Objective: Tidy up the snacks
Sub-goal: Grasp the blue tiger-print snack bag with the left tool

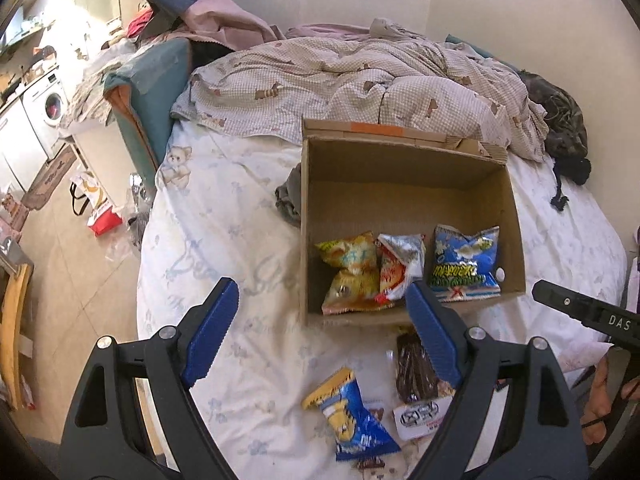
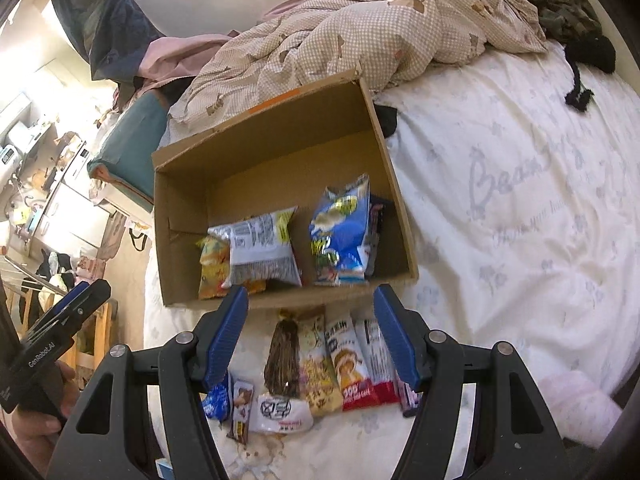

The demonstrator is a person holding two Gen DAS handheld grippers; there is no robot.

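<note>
Left hand-held gripper point(image 1: 320, 336) agape; dark snack bar point(image 1: 414, 368) lengthwise toward box point(image 1: 516, 240).

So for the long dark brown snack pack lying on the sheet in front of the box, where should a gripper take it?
Probably across the narrow middle of the dark brown snack pack, coming down from above with the right hand-held gripper. It lies flat and lengthwise, with a yellowish pack close along one side, so the fingers need to slip in carefully there.

Brown cardboard box point(image 1: 400, 184), orange tape strip at 12 o'clock rim. Blue-white snack bag point(image 1: 466, 264) inside, yellow bag point(image 1: 350, 272) at its 9 o'clock. Beige checked duvet point(image 1: 360, 76). Blue pads point(image 1: 212, 332).
</note>
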